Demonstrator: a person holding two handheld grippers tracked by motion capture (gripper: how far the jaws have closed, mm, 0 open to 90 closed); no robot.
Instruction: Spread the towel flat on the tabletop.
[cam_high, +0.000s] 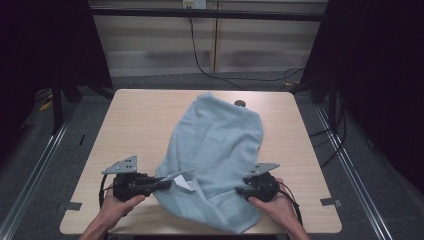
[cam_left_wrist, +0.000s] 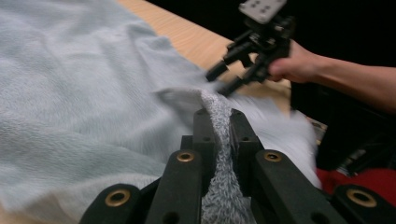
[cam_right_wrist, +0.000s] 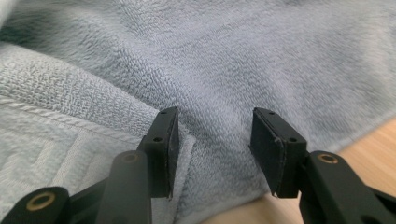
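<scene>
A light blue towel (cam_high: 215, 140) lies crumpled across the middle of the wooden table (cam_high: 135, 120), its near corner reaching the front edge. My left gripper (cam_high: 167, 184) lies level at the towel's left near edge, beside a white label (cam_high: 184, 182). In the left gripper view it (cam_left_wrist: 218, 122) is shut on a raised fold of the towel (cam_left_wrist: 70, 93). My right gripper (cam_high: 240, 190) is at the towel's right near edge. Its jaws (cam_right_wrist: 215, 140) stand open over the towel (cam_right_wrist: 233, 56), close to a hemmed border, and pinch nothing. The left gripper view shows the right gripper (cam_left_wrist: 220, 82) open at the cloth.
A small dark round thing (cam_high: 240, 103) sits at the table's far edge behind the towel. Bare wood lies to the towel's left and right. Cables (cam_high: 235, 80) run over the floor beyond the table. Something red (cam_left_wrist: 373, 182) lies low beside the table.
</scene>
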